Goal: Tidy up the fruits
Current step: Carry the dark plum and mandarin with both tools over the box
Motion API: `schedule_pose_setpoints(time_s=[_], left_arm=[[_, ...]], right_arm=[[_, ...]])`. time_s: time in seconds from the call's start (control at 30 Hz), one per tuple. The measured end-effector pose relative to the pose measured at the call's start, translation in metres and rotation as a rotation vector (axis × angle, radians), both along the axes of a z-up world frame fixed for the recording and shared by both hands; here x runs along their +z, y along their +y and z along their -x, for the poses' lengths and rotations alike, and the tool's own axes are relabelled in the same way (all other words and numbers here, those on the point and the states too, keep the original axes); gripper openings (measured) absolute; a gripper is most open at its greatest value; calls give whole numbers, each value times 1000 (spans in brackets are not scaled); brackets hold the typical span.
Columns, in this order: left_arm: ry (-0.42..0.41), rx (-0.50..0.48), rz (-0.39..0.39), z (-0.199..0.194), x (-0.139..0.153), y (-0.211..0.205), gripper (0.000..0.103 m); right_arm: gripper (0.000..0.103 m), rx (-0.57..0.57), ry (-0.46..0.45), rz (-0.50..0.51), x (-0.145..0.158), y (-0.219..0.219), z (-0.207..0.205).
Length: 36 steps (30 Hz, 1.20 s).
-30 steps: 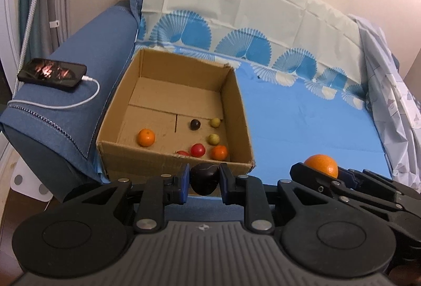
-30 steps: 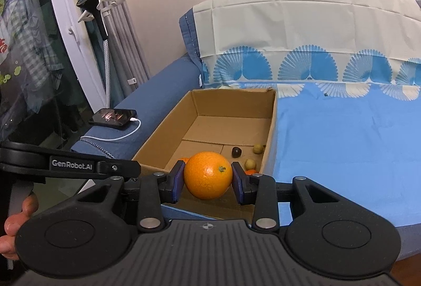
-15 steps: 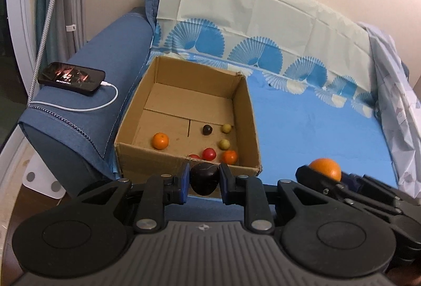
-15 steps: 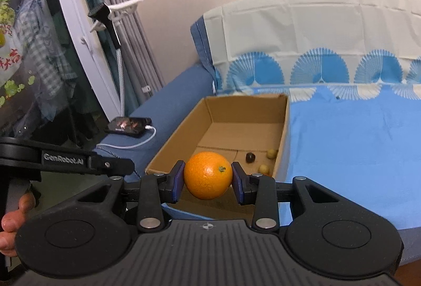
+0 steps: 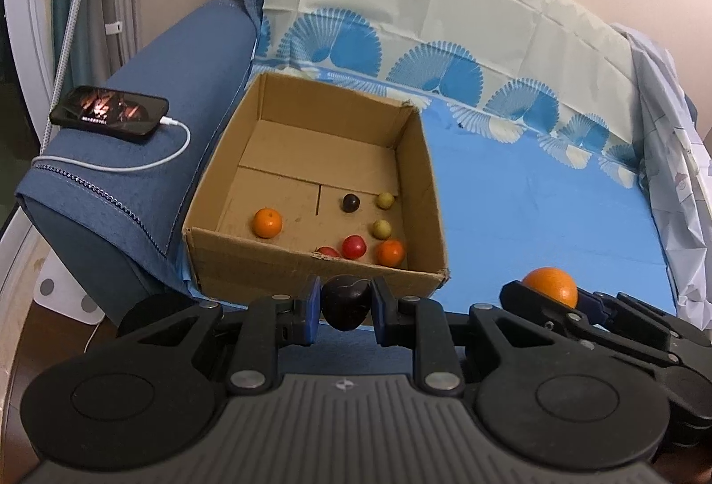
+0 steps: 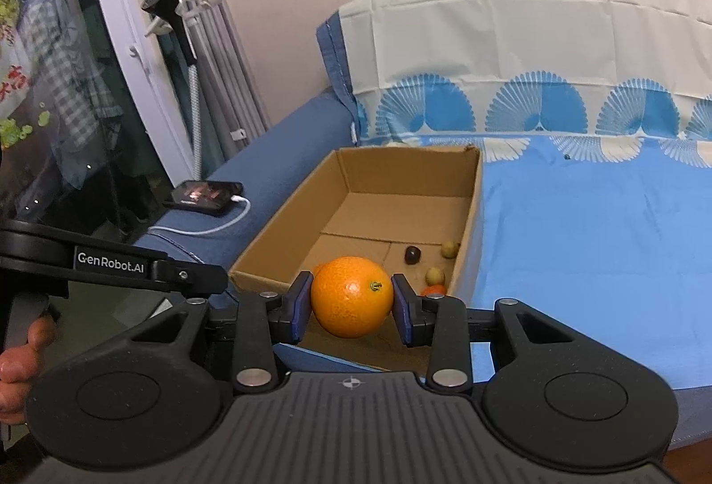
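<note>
Seven small fruits lie on the floor of the cardboard box [image 5: 311, 136] at the centre of the left wrist view, most gathered in its lower right corner. Below it, the left gripper [image 5: 345, 304] pinches a dark plum [image 5: 345, 303] just short of the near wall, likely for dropping in. In the right wrist view, the right gripper [image 6: 351, 297] squeezes a large orange [image 6: 351, 296] at lower centre, in front of the box's near edge. A phone [image 6: 202, 197] charges on the sofa arm at left, clear of the work.
</note>
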<state>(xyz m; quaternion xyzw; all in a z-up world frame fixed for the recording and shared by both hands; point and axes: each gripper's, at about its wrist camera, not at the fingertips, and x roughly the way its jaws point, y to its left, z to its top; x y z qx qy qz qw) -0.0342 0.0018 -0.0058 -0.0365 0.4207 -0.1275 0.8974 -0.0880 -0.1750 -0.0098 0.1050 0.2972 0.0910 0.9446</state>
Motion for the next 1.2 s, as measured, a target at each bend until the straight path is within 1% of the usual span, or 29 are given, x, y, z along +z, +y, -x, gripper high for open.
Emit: schedule_pose_setpoints(time_s=[0.17, 0.4, 0.7, 0.9, 1.2], left_arm=[[27, 12, 6, -15, -9, 4, 26], [55, 36, -10, -33, -19, 12, 26], [73, 48, -35, -57, -24, 16, 26], [90, 57, -53, -85, -26, 17, 26], [80, 83, -105, -141, -34, 15, 26]], right_arm=[[39, -9, 33, 22, -6, 2, -13], [39, 3, 70, 46, -13, 9, -27], [39, 9, 110, 63, -21, 15, -46], [39, 14, 112, 55, -23, 18, -68], [39, 27, 124, 52, -34, 23, -119]])
